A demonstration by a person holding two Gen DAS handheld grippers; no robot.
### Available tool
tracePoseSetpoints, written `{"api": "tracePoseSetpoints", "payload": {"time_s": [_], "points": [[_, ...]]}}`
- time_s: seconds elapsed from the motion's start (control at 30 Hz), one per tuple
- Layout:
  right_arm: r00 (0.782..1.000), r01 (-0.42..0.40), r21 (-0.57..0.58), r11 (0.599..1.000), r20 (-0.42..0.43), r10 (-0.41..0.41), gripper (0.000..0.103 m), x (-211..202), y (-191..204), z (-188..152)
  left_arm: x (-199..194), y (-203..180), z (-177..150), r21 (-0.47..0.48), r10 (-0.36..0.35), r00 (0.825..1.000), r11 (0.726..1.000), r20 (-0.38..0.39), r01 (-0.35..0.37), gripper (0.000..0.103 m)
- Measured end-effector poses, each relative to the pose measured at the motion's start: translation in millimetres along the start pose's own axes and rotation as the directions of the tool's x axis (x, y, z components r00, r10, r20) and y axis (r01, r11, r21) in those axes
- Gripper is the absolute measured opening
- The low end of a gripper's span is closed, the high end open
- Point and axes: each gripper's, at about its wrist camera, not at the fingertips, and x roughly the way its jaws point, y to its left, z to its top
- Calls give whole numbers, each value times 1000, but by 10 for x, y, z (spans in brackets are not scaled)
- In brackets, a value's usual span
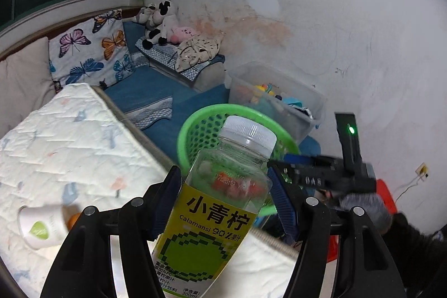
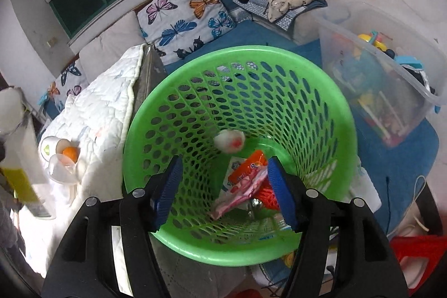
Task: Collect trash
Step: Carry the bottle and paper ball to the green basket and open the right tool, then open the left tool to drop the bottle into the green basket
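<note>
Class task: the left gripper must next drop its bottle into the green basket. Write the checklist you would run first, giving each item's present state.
1. Bottle sits between the left gripper pads: ok.
2. Bottle cap is on: ok.
3. Green basket stands upright, mouth open: ok.
4. Room left in the basket above the wrappers: ok.
5. Right gripper is out of the way: not ok, it hangs open over the basket mouth.
6. Bottle is already over the basket: cannot tell.
</note>
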Motion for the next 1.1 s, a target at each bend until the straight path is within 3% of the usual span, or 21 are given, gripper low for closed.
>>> {"api": "tracePoseSetpoints", "payload": {"time_s": [0.53, 0.8, 0.93, 1.1], "points": [[997, 13, 7, 1000, 73, -13, 66, -375, -186, -142, 827, -329, 433, -81, -60, 998, 995, 27, 62, 62], [997, 16, 34, 999, 70, -18, 66, -420, -303, -231, 1159, -366, 460, -147, -74, 997, 986, 13, 75, 62], [997, 16, 41, 999, 70, -18, 66, -434, -321, -258, 1178, -335, 448, -170, -82, 996, 982, 20, 85, 68], [997, 7, 37, 999, 78, -10, 66, -479, -283, -291, 1001, -320, 390, -155, -56, 998, 986, 39, 62, 69]]}}
